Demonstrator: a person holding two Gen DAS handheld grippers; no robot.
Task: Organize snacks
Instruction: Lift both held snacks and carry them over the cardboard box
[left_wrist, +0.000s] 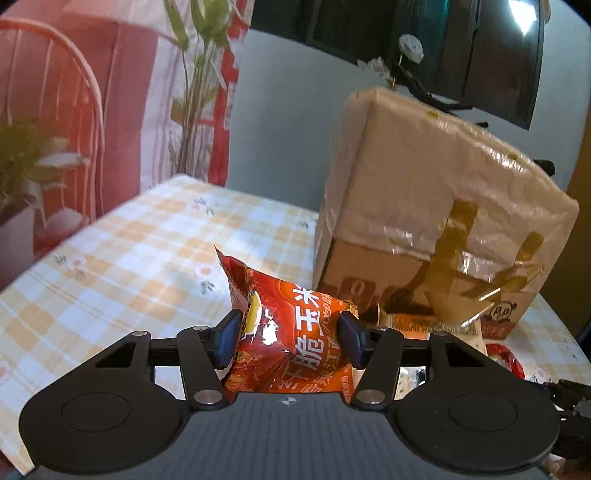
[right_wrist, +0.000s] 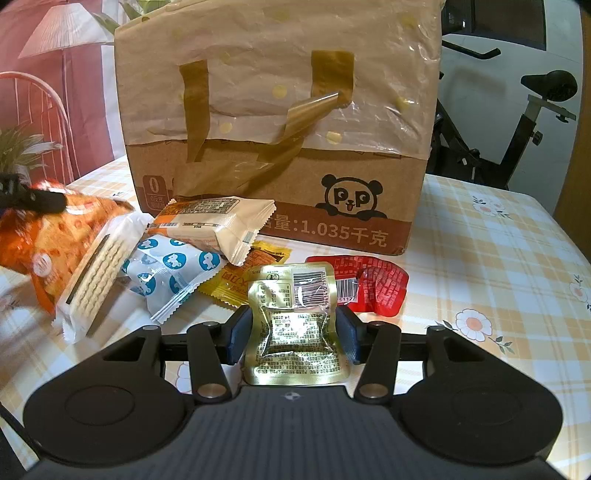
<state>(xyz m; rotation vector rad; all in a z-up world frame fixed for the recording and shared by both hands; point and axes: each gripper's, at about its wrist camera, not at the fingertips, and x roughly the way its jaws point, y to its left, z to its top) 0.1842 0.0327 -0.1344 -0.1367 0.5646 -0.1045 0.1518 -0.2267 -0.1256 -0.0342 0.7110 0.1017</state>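
Before the taped box (right_wrist: 273, 122), your two grippers each have a snack in hand. Your left gripper (left_wrist: 288, 334) has its jaws clamped on the red bag (left_wrist: 291, 332), whose sides crumple under the pads; the bag looks lifted clear of the counter (left_wrist: 129, 251), left of the box. Your right gripper (right_wrist: 293, 334) has its jaws closed against the gold pouch (right_wrist: 295, 325), just in front of the box. Whether that pouch rests on the counter, you cannot tell from here.

Between the pouch and the box lie a red pouch (right_wrist: 376, 288), a yellow packet (right_wrist: 236, 284), a blue-dotted packet (right_wrist: 170, 273), a cream packet (right_wrist: 218, 218) and a cracker sleeve (right_wrist: 96, 280), overlapping in a heap.

You seem to be at the pick-and-sort stage. Next, each held snack needs a clear spot away from the heap, or the box if it opens; no opening shows. Keep the grip light, since both packs crush easily.
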